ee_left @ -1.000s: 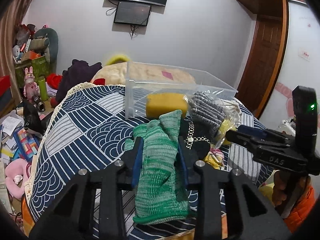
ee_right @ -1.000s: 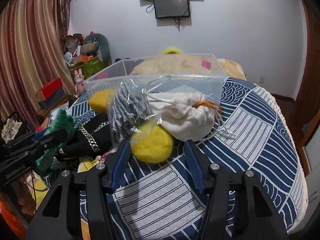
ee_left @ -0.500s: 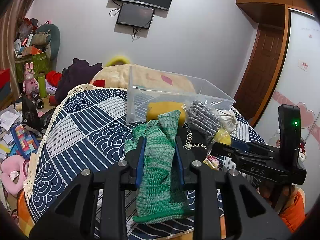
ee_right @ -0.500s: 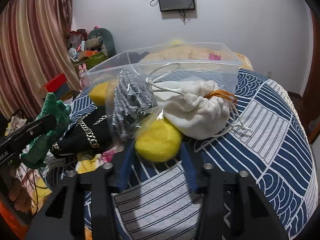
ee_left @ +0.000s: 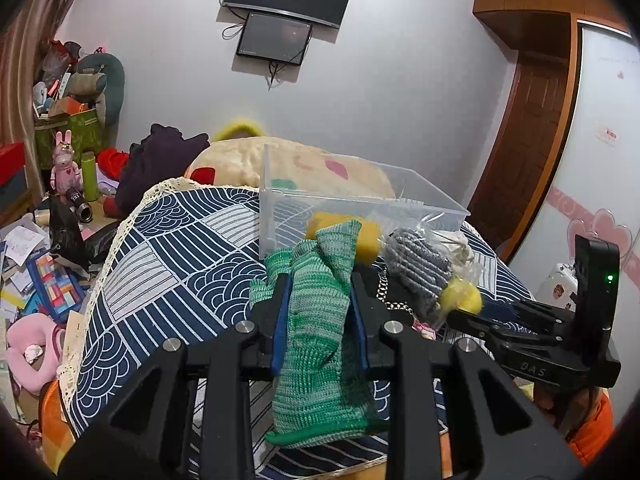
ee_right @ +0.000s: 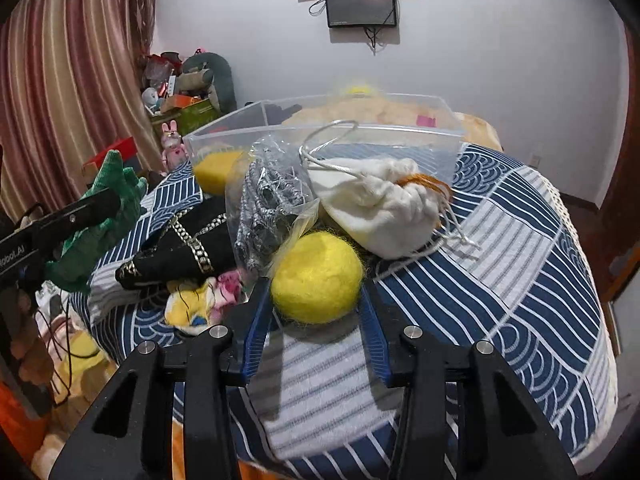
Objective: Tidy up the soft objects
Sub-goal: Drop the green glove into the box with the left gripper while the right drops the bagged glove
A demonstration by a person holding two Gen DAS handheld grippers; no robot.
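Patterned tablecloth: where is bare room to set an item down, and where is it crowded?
Bare tablecloth lies right of the white drawstring pouch and the yellow felt ball, and, in the left wrist view, left of the clear bin. It is crowded from the bin's near wall forward: the bagged grey knit, black chain-trimmed item, pouch and ball.

L gripper (ee_left: 318,316) is clamped on a green knit glove (ee_left: 320,344), raised. R gripper (ee_right: 316,312) reaches fwd, its pads (ee_right: 258,320) either side of a yellow ball (ee_right: 318,276), contact unclear.
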